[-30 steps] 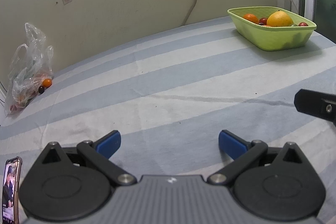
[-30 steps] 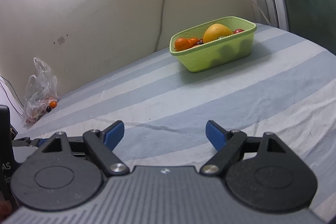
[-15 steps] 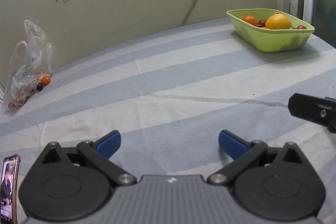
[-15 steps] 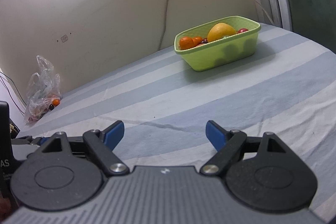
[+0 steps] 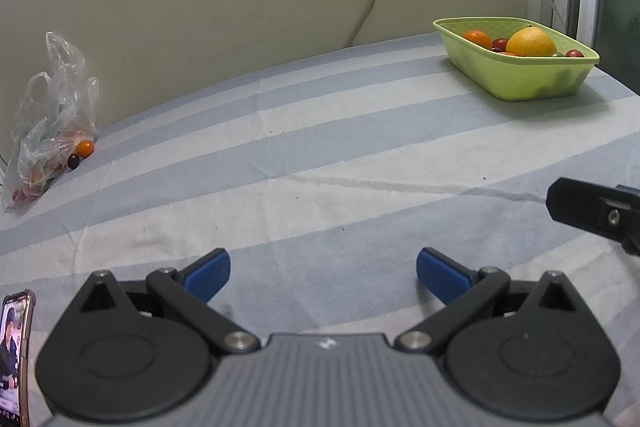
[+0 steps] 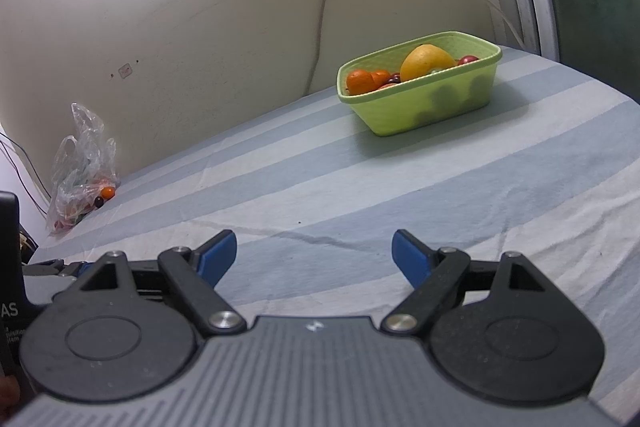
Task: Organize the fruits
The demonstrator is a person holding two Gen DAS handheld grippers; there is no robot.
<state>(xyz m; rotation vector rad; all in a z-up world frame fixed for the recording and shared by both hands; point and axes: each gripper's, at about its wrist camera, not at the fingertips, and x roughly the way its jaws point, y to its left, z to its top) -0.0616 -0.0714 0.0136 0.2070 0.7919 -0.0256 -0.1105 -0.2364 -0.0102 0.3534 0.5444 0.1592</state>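
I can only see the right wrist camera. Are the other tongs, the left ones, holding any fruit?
Observer: No. The left tongs are open, and only the blue-and-white striped cloth shows between their blue fingertips.
Child: Is anything next to them that I can't see?
Observer: Yes. A slim gold-edged phone shows at the lower left edge of the left wrist view. Its screen is lit and shows a person.
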